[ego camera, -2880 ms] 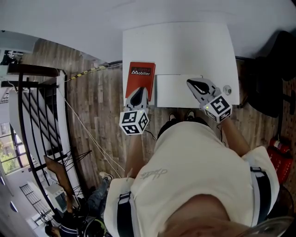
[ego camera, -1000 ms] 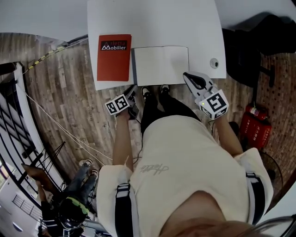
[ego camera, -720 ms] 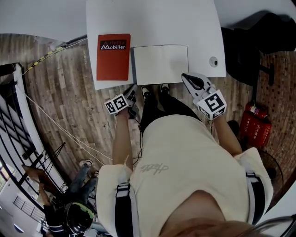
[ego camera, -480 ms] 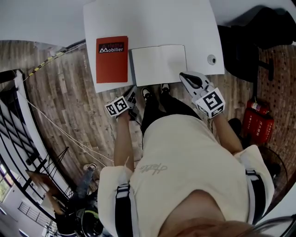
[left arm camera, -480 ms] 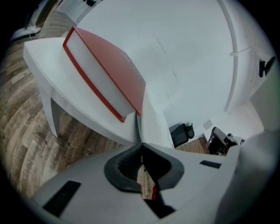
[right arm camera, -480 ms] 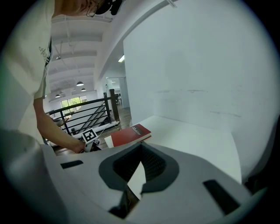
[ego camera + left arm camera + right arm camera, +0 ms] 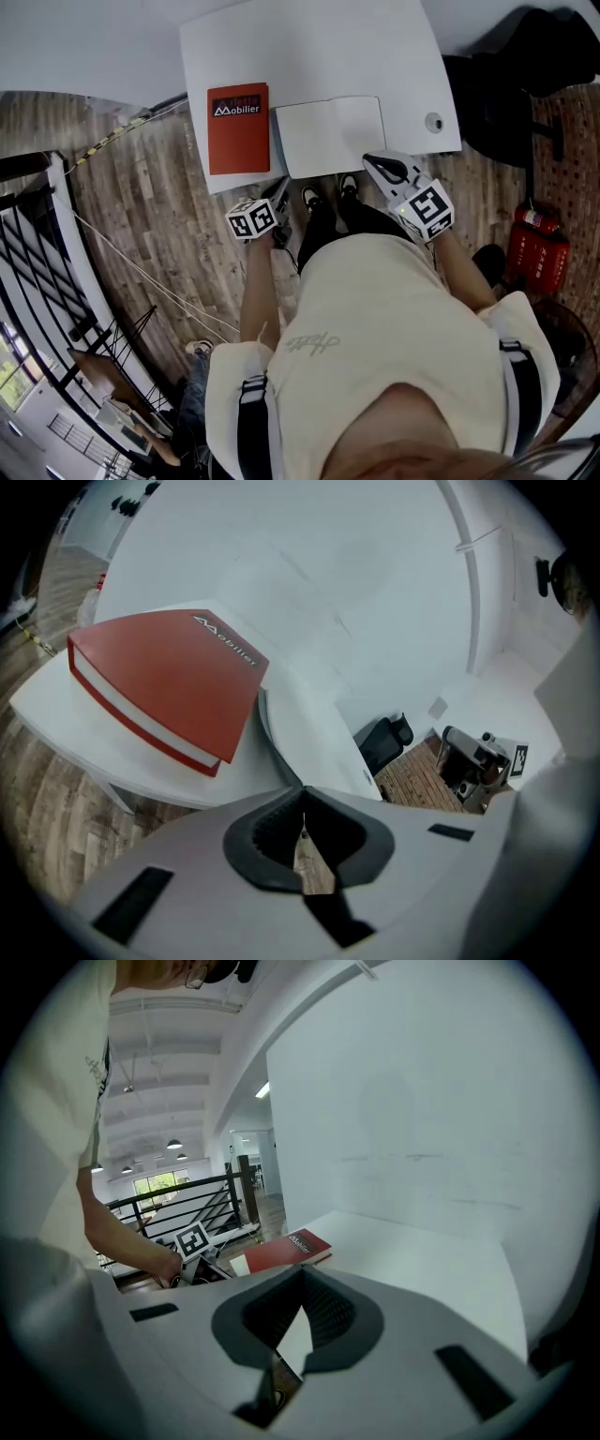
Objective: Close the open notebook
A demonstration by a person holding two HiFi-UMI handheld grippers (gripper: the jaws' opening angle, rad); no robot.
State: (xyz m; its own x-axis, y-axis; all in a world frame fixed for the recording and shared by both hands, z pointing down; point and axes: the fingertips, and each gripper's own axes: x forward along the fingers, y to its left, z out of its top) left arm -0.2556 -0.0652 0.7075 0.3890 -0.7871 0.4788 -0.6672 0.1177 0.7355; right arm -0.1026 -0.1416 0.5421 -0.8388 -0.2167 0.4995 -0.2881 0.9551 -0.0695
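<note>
Nearest, just off the table's front edge, the left tool (image 7: 278, 195) has its jaws pressed together with nothing between them. A little further, the right tool (image 7: 373, 161) is also closed and empty, with its tip at the near right corner of the open notebook (image 7: 330, 139). The notebook lies flat, white page up, near the front edge of the white table (image 7: 309, 47), just beside a red book (image 7: 238, 131) on its left. I think closed jaws cannot take a page and may only push it. The notebook could then slide on the smooth top against the red book, or the page could crease.
</note>
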